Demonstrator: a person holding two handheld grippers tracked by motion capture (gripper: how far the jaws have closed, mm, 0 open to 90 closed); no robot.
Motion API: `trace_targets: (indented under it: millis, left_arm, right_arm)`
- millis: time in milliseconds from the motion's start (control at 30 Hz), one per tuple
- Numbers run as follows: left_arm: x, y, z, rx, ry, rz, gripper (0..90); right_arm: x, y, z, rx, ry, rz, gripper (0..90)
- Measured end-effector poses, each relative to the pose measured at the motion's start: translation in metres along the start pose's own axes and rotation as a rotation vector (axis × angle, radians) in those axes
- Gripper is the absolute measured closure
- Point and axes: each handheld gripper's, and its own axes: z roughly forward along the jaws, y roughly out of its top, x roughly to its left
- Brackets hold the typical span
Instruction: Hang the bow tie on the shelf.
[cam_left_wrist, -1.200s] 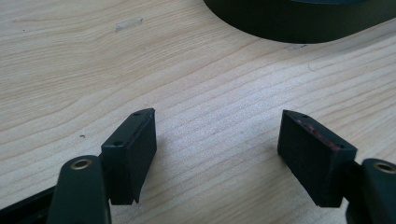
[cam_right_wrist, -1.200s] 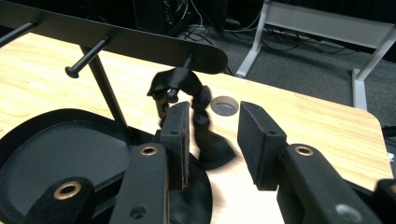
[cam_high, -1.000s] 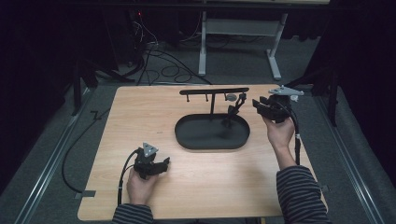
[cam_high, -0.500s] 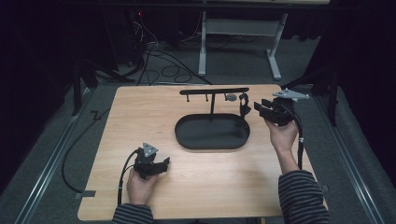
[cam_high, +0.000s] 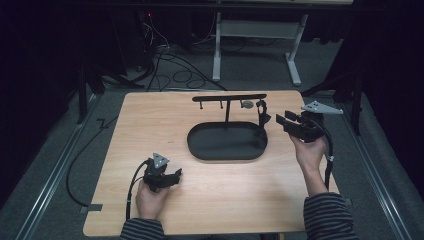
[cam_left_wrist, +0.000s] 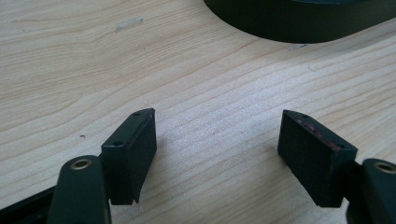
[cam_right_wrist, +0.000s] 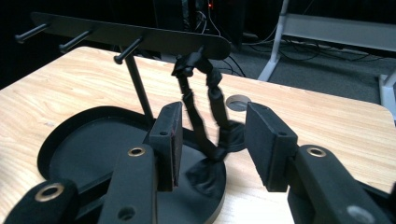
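Approach step, by the look of it: right gripper (cam_high: 284, 121) raised off the worktop (cam_high: 150, 125), fingers (cam_right_wrist: 270, 144) released and spread, nothing clamped between them. Just ahead of the fingers and roughly centred in their gap, a black knotted strap (cam_right_wrist: 205, 116), looped over the end of the rack bar (cam_right_wrist: 140, 35) and hanging down, its lower end bunched at the rim of the oval tray (cam_right_wrist: 70, 154). Not yet touched by either finger as far as the right gripper view tells.

Left gripper (cam_high: 170, 178) resting low near the front of the worktop, fingers (cam_left_wrist: 133, 144) likewise released, bare wood between them, the tray's dark wall well ahead and off to one side. Idle, judged from its pose.

Next move, as a judgement: advance the right fingers a little further so the strap's two strands sit between the pads, close on them below the knots, then lift up and outward to clear the bar's end. Risk: soft strap slipping or swinging aside on contact; rack possibly tipping if pulled sideways instead of lifted.
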Motion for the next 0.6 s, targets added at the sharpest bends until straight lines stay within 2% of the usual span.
trace_targets:
  millis: [600]
  left_arm:
    - [0.000,0.000,0.000,0.000,0.000,0.000,28.6]
  right_arm:
    - [0.006,-0.006,-0.024,-0.011,0.022,-0.021,55.8]
